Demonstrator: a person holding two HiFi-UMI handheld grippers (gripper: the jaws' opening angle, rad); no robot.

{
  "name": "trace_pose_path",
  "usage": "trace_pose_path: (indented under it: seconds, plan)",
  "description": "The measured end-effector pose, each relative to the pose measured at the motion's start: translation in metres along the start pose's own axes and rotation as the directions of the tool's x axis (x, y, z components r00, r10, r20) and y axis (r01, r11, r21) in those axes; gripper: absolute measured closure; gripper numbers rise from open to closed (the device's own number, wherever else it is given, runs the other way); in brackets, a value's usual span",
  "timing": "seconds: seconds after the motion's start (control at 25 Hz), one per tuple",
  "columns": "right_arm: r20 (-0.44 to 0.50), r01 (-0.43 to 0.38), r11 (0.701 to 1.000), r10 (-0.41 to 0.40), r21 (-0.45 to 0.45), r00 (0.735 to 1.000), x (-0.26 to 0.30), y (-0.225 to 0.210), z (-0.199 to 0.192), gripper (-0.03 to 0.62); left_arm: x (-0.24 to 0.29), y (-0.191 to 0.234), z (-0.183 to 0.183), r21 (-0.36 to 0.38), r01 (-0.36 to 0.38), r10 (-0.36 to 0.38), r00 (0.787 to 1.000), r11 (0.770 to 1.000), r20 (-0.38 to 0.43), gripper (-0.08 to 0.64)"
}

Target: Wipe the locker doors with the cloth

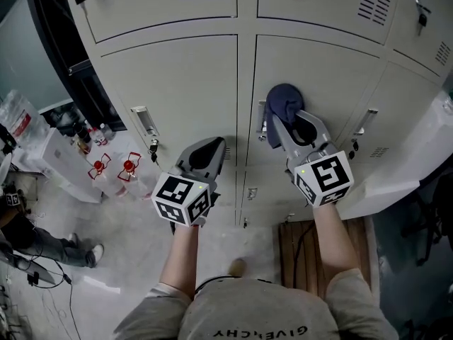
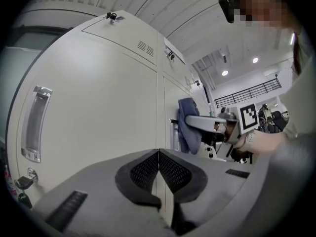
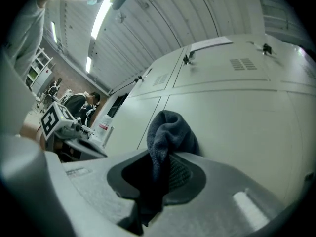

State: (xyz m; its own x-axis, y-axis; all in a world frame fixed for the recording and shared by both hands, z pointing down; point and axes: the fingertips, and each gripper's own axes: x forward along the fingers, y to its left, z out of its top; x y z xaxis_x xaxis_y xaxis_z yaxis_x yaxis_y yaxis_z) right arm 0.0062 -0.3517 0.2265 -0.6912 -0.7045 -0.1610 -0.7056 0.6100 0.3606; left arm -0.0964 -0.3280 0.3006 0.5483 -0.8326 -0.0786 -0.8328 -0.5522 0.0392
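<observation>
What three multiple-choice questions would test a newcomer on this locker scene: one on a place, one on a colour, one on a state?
1. Where is the cloth?
A. In the right tongs, up at a locker door.
B. On the floor.
C. Draped over a chair.

2. What colour is the cloth?
A. Red.
B. Dark blue.
C. Yellow.

3. How do the left tongs stand?
A. Wide open.
B. Shut and empty.
C. Shut on a bottle.

Answers:
1 A, the right gripper view shows the cloth pinched between the jaws.
2 B, it looks dark blue in every view.
3 B, the left gripper view shows the jaws meeting with nothing between them.
</observation>
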Motion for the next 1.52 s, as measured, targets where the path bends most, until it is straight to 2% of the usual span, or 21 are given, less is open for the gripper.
trace_pose_path:
  seconds: [0.28, 0.36, 0.48, 0.8, 1.12, 1.52]
  plan:
    - [0.141, 0.069, 0.996, -0.061, -0.052, 0.988, 0.006, -0.061, 0.099, 0.534, 0.01, -0.01, 0.013, 0.018, 0.03, -0.03, 0.999, 0.999, 0.018, 0.561]
    - [0.147, 0.091, 0.993, -0.079, -0.08, 0.986, 0.009, -0.074, 0.116, 0.535, 0.013, -0.013, 0.012, 0.015, 0.038, -0.038, 0.999, 0.999, 0.015, 0.561]
    - [0.141, 0.099, 0.989, -0.083, -0.113, 0.987, 0.013, -0.08, 0.122, 0.535, 0.017, -0.016, 0.009, 0.011, 0.047, -0.047, 0.999, 0.999, 0.01, 0.561]
    - [0.113, 0.099, 0.99, -0.088, -0.098, 0.99, 0.004, -0.06, 0.065, 0.535, 0.02, -0.011, 0.002, 0.003, 0.036, -0.036, 0.999, 0.999, 0.001, 0.561]
    - [0.01, 0.049, 0.998, -0.049, -0.04, 0.999, -0.005, -0.027, -0.017, 0.535, 0.025, -0.011, -0.012, -0.01, 0.034, -0.034, 0.999, 0.999, -0.024, 0.561]
    - [-0.097, 0.02, 1.0, -0.02, 0.003, 0.995, -0.013, 0.01, -0.105, 0.537, 0.02, 0.001, -0.034, -0.041, -0.006, 0.004, 0.999, 0.999, -0.047, 0.561]
